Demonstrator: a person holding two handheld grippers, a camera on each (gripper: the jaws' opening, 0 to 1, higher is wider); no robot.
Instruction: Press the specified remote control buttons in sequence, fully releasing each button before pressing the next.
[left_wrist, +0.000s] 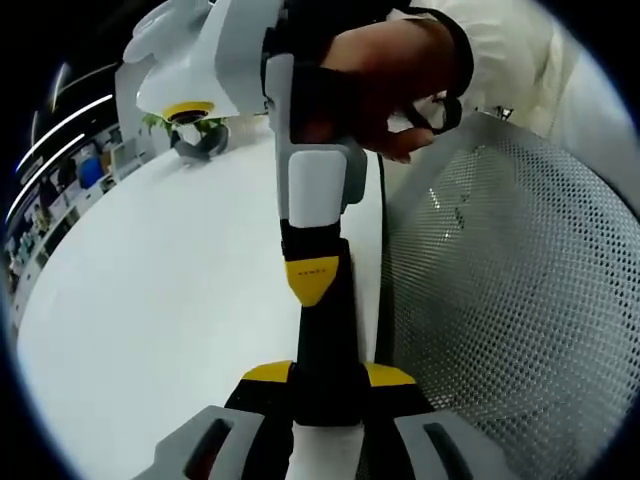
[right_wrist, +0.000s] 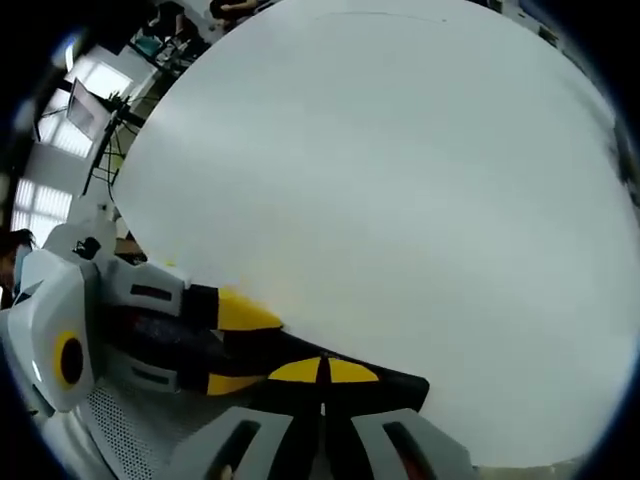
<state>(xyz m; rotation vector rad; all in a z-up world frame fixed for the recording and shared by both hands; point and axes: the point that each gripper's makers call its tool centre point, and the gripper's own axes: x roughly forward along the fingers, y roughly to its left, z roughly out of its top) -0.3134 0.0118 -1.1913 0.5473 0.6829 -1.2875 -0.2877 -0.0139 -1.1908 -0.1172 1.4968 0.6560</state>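
A long black remote control (left_wrist: 335, 345) is clamped between the yellow-tipped jaws of my left gripper (left_wrist: 330, 376), which is shut on its near end. My right gripper (left_wrist: 312, 285), held by a hand, comes down from above with its jaws together and its yellow tip on the remote's upper face. In the right gripper view my right gripper (right_wrist: 322, 370) is shut, its tips lying on the black remote (right_wrist: 390, 385). The left gripper (right_wrist: 240, 348) enters there from the left and grips the remote. The button under the tip is hidden.
A round white table (left_wrist: 150, 300) lies under both grippers, its top (right_wrist: 400, 180) bare. A white perforated chair back (left_wrist: 510, 300) stands close on the right. A small potted plant (left_wrist: 200, 135) sits at the table's far edge. Shelves line the far left.
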